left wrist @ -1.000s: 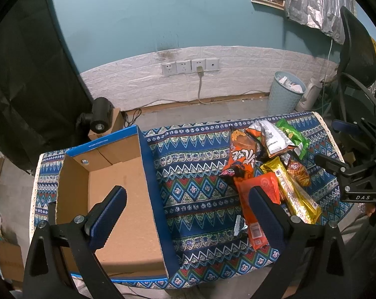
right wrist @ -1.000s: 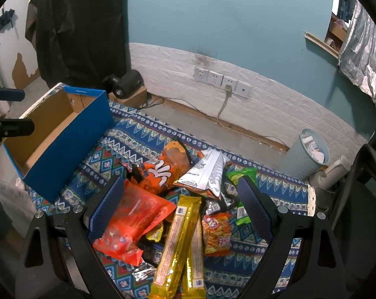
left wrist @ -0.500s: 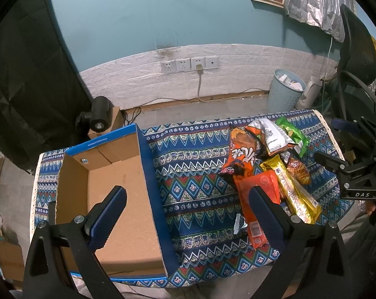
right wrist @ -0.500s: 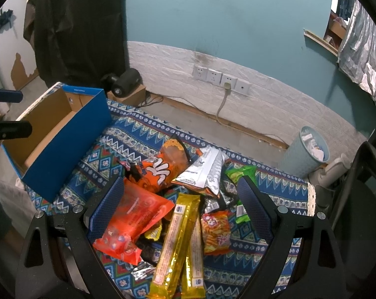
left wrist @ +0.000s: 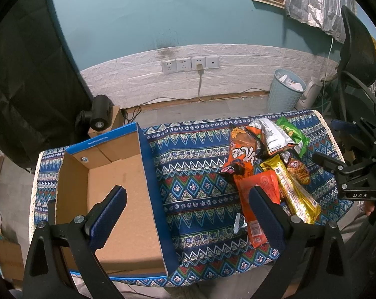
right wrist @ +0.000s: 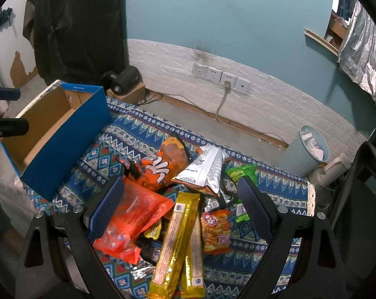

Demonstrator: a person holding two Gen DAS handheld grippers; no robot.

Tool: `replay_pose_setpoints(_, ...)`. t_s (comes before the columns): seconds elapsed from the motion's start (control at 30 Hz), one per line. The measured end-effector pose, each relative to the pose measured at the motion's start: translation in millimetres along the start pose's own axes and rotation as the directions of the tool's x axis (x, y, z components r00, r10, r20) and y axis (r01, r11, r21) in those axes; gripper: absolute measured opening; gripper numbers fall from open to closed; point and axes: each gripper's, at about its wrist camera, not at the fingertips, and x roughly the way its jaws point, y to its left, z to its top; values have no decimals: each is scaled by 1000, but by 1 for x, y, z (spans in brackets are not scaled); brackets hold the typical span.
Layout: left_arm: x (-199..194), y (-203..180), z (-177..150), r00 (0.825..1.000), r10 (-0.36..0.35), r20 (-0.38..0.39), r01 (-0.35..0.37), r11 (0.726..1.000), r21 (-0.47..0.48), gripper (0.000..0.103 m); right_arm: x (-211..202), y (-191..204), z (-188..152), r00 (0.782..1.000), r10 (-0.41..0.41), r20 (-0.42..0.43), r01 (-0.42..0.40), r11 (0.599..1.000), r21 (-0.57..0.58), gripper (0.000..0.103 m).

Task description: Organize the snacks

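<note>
A pile of snack packets lies on the patterned cloth: a red-orange bag (right wrist: pixel 135 214), an orange chips bag (right wrist: pixel 163 167), a silver bag (right wrist: pixel 207 169), two long yellow bars (right wrist: pixel 178 236), a small striped orange packet (right wrist: pixel 215 229) and a green packet (right wrist: pixel 240 172). The pile also shows in the left wrist view (left wrist: pixel 267 164). An open blue cardboard box (left wrist: pixel 113 186) stands empty at the left, also in the right wrist view (right wrist: pixel 60 134). My left gripper (left wrist: pixel 185 214) is open above the box's right wall. My right gripper (right wrist: pixel 181 209) is open above the pile.
The table's cloth (left wrist: pixel 195 191) ends at the front edge near me. A light blue waste bin (left wrist: pixel 285 92) and a white kettle (left wrist: pixel 310 94) stand on the floor behind. A black lamp (left wrist: pixel 100 114) sits on a carton behind the box. An office chair (left wrist: pixel 357 57) is at the right.
Both grippers have drifted only slightly; the right one has lowered a little toward the pile. Nothing was taken hold of or moved.
</note>
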Motion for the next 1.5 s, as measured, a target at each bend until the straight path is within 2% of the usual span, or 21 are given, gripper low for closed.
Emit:
replay_pose_setpoints(0.8, 3, -8, 4, 1000, -13, -11, 13, 1000, 8, 99, 1, -6, -2, 1000, -5, -17, 5, 1000, -1, 91)
replay_pose_setpoints(1.07, 22, -26, 9, 996, -52, -65, 53, 999, 12, 99, 6, -21, -9, 999, -23, -50, 24, 999, 21, 91)
replay_pose_setpoints(1.3, 44, -53, 7, 993, -46, -109, 52, 997, 55, 99, 9, -48, -21, 996, -35, -78, 41, 996, 83, 91)
replay_pose_setpoints(1.5, 70, -70, 4, 976, -95, -194, 101, 995, 19, 99, 21, -66, -33, 992, -32, -120, 48, 991, 128, 91)
